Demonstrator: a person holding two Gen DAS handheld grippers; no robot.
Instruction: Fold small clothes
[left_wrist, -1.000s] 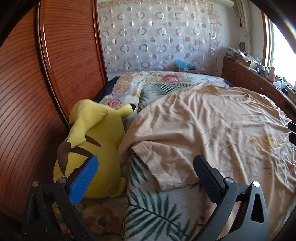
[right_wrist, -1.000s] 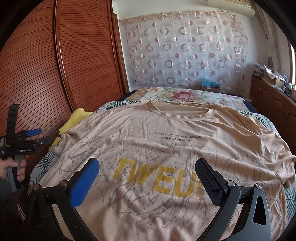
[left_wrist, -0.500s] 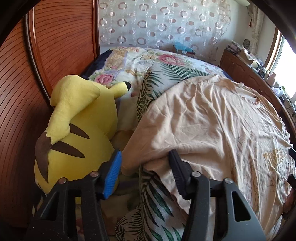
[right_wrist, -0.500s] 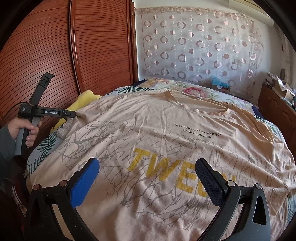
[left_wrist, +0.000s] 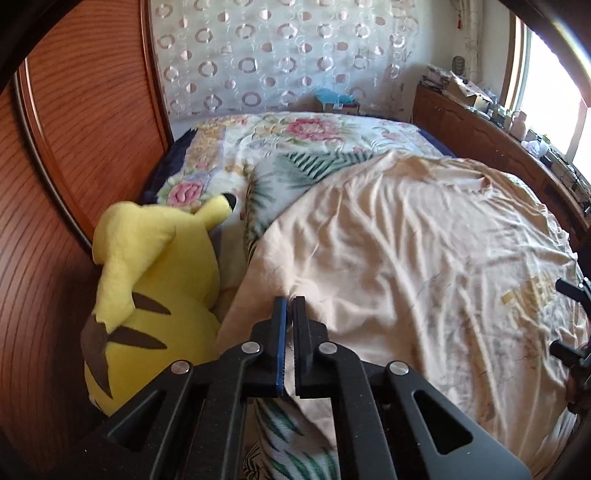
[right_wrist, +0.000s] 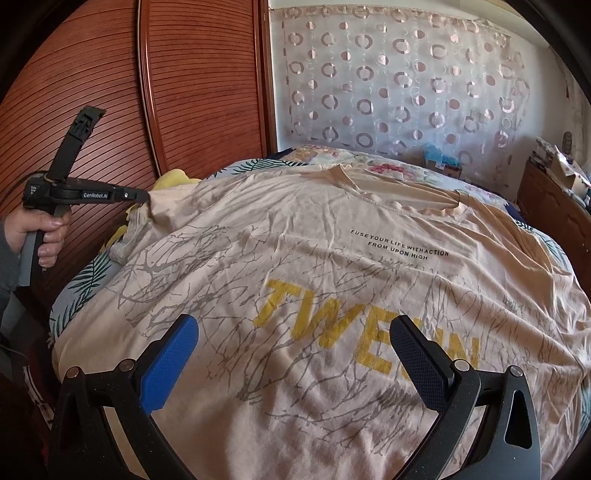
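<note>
Reddish slatted wardrobe doors (right_wrist: 207, 85) fill the nine-to-eleven o'clock side of both my views, and a sheer curtain with ring patterns (right_wrist: 399, 77) hangs at twelve. Below them the bed (left_wrist: 303, 136) stretches away under a floral quilt, with a leaf-print cover (left_wrist: 284, 446) showing along its near edge.

Spread over most of that bed is the peach T-shirt (right_wrist: 332, 280), front side up, its collar toward twelve o'clock in my right view, small black lettering under the collar and big yellow letters across the chest. It lies wrinkled, with a grey branch print running across the lower half.

At nine o'clock in my left view a yellow Pikachu plush (left_wrist: 147, 295) sits wedged between the wardrobe and the mattress edge, its back to me, touching the bedding.

A wooden cabinet (left_wrist: 480, 129) runs along the two o'clock side, cluttered on top beneath the bright window.

My left gripper (left_wrist: 288, 306) has its pads pressed together on the T-shirt's sleeve edge, and the cloth puckers toward the pinch. From my right view, my left hand (right_wrist: 35, 236) wraps the handle at nine o'clock.

My right gripper (right_wrist: 295, 354) hovers over the T-shirt's lower chest with its fingers spread wide, the blue pad (right_wrist: 168, 365) at seven o'clock, gripping nothing.
</note>
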